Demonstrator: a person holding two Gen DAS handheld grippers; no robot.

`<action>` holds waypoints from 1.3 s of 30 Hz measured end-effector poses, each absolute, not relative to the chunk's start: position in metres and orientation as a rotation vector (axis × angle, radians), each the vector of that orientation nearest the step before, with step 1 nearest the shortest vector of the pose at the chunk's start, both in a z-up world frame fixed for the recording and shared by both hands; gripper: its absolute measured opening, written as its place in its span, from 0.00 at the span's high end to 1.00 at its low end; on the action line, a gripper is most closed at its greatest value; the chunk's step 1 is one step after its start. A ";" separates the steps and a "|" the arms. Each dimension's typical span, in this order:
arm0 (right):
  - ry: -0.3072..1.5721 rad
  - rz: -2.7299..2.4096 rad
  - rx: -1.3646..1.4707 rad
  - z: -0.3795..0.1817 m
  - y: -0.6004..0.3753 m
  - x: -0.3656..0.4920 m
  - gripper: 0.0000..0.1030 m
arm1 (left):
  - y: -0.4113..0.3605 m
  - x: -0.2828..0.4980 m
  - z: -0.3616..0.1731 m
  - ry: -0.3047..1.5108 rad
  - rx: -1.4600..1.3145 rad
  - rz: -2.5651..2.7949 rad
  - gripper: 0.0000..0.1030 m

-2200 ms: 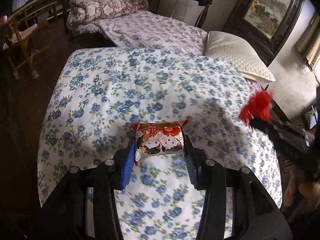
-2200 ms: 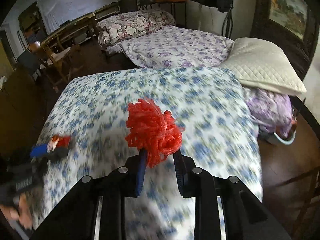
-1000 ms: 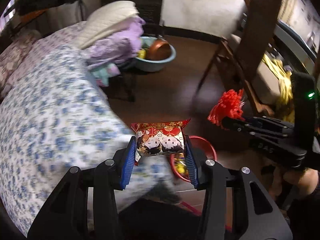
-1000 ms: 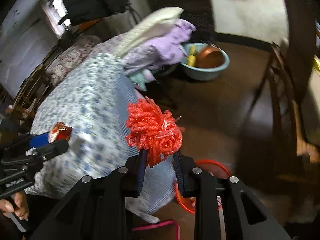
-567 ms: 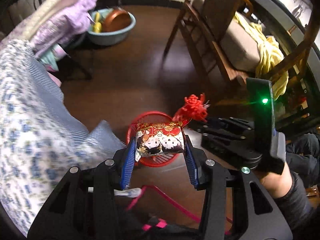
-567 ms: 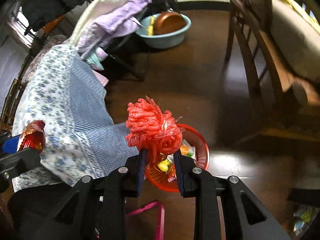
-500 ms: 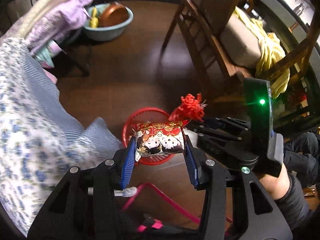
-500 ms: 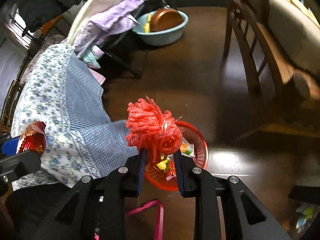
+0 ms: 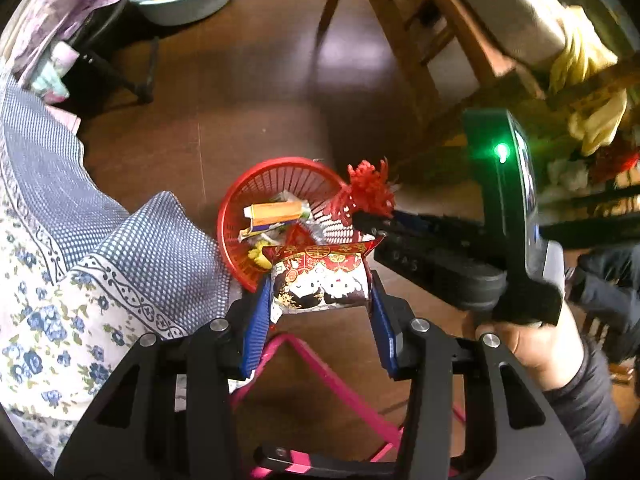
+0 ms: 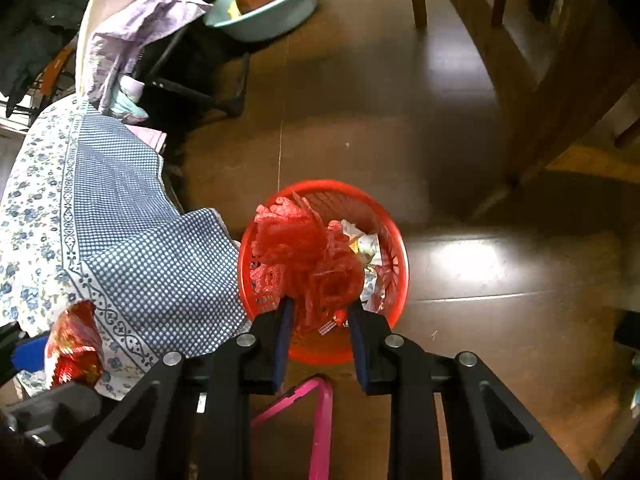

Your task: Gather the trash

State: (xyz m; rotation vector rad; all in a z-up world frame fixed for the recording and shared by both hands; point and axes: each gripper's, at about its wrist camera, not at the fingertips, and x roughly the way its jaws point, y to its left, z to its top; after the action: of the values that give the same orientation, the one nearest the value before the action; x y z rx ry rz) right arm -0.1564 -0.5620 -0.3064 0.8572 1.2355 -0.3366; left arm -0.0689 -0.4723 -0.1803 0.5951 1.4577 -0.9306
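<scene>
My left gripper (image 9: 319, 300) is shut on a red snack packet (image 9: 319, 280) printed with cartoon figures, held just above the near rim of a round red basket (image 9: 248, 184) on the dark floor. Wrappers and a small orange box (image 9: 276, 212) lie inside it. In the right wrist view my right gripper (image 10: 320, 316) is shut on a bunch of red mesh netting (image 10: 308, 256), which hangs over the red basket (image 10: 394, 240). The same netting (image 9: 370, 192) shows in the left wrist view at the basket's far right rim. The snack packet (image 10: 74, 344) appears at the lower left.
A bed with a blue floral and checked cover (image 9: 60, 240) drapes down at the left, touching the basket. A pink frame (image 9: 320, 364) lies on the floor below the grippers. A blue basin (image 10: 272, 4) sits at the back and wooden chair legs (image 9: 404, 48) at the right.
Both grippers have swung from the bed to the floor and sunk toward the red basket. Each still holds its piece of trash, now close above the basket.
</scene>
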 end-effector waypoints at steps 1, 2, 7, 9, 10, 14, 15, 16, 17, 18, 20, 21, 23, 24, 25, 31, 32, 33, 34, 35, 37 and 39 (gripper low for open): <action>1.238 -0.334 0.860 -0.309 -0.562 -0.156 0.74 | -0.474 -0.071 -0.182 1.459 0.601 -0.931 0.55; 1.240 -0.331 0.865 -0.311 -0.562 -0.154 0.74 | -0.474 -0.072 -0.183 1.459 0.606 -0.932 0.55; 1.258 -0.307 0.889 -0.323 -0.561 -0.147 0.74 | -0.481 -0.076 -0.193 1.446 0.660 -0.902 0.55; 1.264 -0.301 0.900 -0.326 -0.562 -0.147 0.73 | -0.482 -0.076 -0.196 1.447 0.679 -0.883 0.55; 1.264 -0.296 0.905 -0.326 -0.562 -0.147 0.72 | -0.483 -0.075 -0.198 1.456 0.682 -0.876 0.55; 1.248 -0.312 0.919 -0.324 -0.566 -0.148 0.48 | -0.485 -0.071 -0.210 1.528 0.690 -0.845 0.49; 1.233 -0.339 0.917 -0.321 -0.568 -0.151 0.44 | -0.485 -0.070 -0.212 1.540 0.686 -0.838 0.49; 1.228 -0.360 0.911 -0.320 -0.569 -0.152 0.38 | -0.483 -0.068 -0.211 1.541 0.681 -0.828 0.48; 1.225 -0.367 0.912 -0.318 -0.571 -0.154 0.38 | -0.482 -0.066 -0.210 1.534 0.679 -0.819 0.45; 1.223 -0.355 0.928 -0.317 -0.572 -0.157 0.38 | -0.481 -0.064 -0.209 1.525 0.673 -0.811 0.43; 1.224 -0.356 0.934 -0.316 -0.573 -0.160 0.38 | -0.478 -0.061 -0.205 1.517 0.653 -0.805 0.43; 1.226 -0.369 0.927 -0.314 -0.574 -0.163 0.38 | -0.476 -0.059 -0.204 1.513 0.647 -0.801 0.43; 1.225 -0.385 0.927 -0.311 -0.575 -0.167 0.37 | -0.475 -0.058 -0.201 1.495 0.652 -0.789 0.42; 1.226 -0.394 0.929 -0.309 -0.575 -0.169 0.37 | -0.473 -0.058 -0.198 1.479 0.653 -0.783 0.42; 1.226 -0.400 0.930 -0.308 -0.575 -0.171 0.36 | -0.473 -0.057 -0.196 1.470 0.651 -0.780 0.41; 1.229 -0.428 0.865 -0.289 -0.569 -0.177 0.35 | -0.464 -0.053 -0.178 1.402 0.596 -0.757 0.34; 1.231 -0.434 0.841 -0.285 -0.566 -0.177 0.33 | -0.463 -0.052 -0.176 1.395 0.587 -0.755 0.34; 1.233 -0.444 0.809 -0.279 -0.563 -0.177 0.32 | -0.460 -0.051 -0.172 1.380 0.573 -0.746 0.34; 1.234 -0.450 0.788 -0.275 -0.560 -0.176 0.31 | -0.460 -0.050 -0.169 1.368 0.567 -0.741 0.34; 1.235 -0.456 0.764 -0.271 -0.558 -0.176 0.30 | -0.459 -0.051 -0.165 1.352 0.564 -0.736 0.33; 1.239 -0.467 0.731 -0.262 -0.552 -0.177 0.29 | -0.457 -0.051 -0.155 1.304 0.561 -0.732 0.32; 1.242 -0.467 0.721 -0.253 -0.546 -0.179 0.29 | -0.454 -0.055 -0.143 1.250 0.551 -0.745 0.32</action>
State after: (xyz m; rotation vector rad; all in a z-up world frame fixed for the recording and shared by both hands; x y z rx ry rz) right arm -0.1790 -0.5459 -0.2535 0.7207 1.2423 -0.4673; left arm -0.0549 -0.4543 -0.1434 0.5514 1.2500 -0.7451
